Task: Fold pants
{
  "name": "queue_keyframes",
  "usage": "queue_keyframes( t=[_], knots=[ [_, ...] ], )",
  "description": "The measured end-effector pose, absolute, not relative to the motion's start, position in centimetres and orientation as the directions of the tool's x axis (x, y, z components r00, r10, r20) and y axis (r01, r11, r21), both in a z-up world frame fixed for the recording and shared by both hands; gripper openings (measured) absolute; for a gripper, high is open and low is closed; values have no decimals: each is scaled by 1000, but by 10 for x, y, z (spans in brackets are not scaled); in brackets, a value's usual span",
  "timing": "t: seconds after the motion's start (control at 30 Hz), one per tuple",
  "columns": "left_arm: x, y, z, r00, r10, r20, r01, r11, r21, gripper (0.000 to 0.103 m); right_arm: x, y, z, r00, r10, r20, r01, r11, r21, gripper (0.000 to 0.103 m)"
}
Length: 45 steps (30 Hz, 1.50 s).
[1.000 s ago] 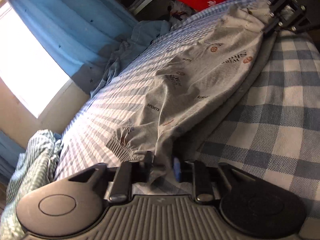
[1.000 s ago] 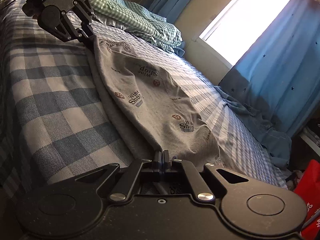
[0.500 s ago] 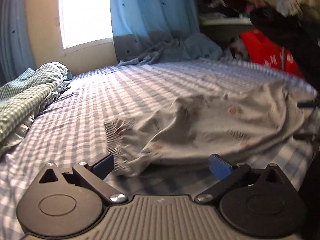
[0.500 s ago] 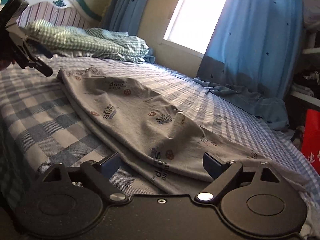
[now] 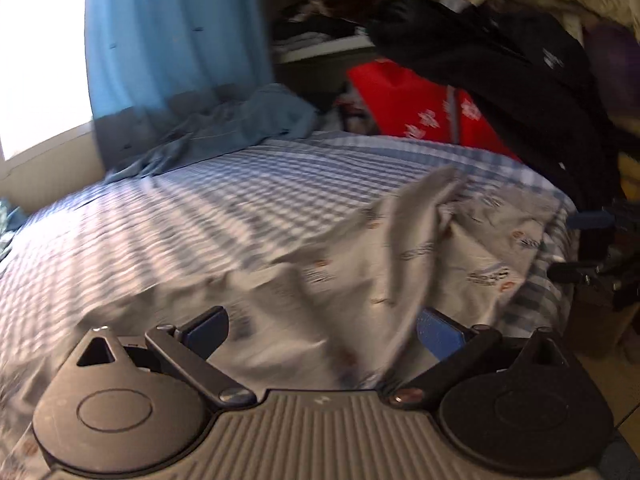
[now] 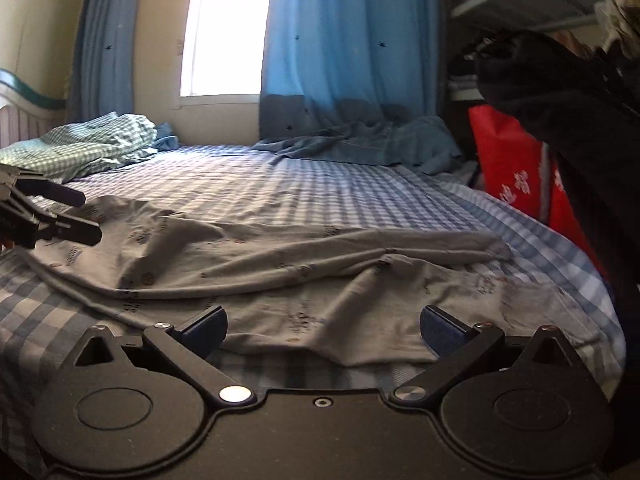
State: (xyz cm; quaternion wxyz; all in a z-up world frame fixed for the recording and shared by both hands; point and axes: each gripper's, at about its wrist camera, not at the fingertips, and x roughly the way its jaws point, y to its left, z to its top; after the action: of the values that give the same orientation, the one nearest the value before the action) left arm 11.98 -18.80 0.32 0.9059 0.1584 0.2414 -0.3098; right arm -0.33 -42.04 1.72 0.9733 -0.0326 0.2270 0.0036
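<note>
Grey printed pants lie rumpled along the near edge of the blue checked bed. They also show blurred in the left wrist view. My right gripper is open and empty, just in front of the pants' near edge. My left gripper is open and low over the pants, with cloth lying between its blue pads, not clamped. The left gripper also shows at the left of the right wrist view. The right gripper shows at the right edge of the left wrist view.
A green checked quilt is bunched at the head of the bed. A blue curtain hangs by the window, with blue cloth piled at the far side. A red bag and dark clothes stand right of the bed.
Both grippers held the pants shut a second ago, then opened and let go. The pants now lie on the bed. Both views have swung to face the window and shelves.
</note>
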Motion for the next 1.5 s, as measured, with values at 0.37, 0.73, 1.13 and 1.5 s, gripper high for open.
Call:
queue_keyframes(
  t=[0.37,0.73,1.13,1.5],
  knots=[
    [117,-292,-38,685,-362,-633,712,518,474,53,38,-521,21,885,22,-466,57,986,155,102],
    [136,-294,-29,596,-350,-723,752,559,350,2,173,-603,20,790,125,-600,180,889,421,65],
    [161,-273,19,584,-390,-712,715,662,224,2,227,-638,-11,744,182,-642,345,719,604,60],
    [162,-268,21,543,-423,-725,740,649,176,0,238,-649,-12,747,-6,-664,491,679,546,3]
  ],
)
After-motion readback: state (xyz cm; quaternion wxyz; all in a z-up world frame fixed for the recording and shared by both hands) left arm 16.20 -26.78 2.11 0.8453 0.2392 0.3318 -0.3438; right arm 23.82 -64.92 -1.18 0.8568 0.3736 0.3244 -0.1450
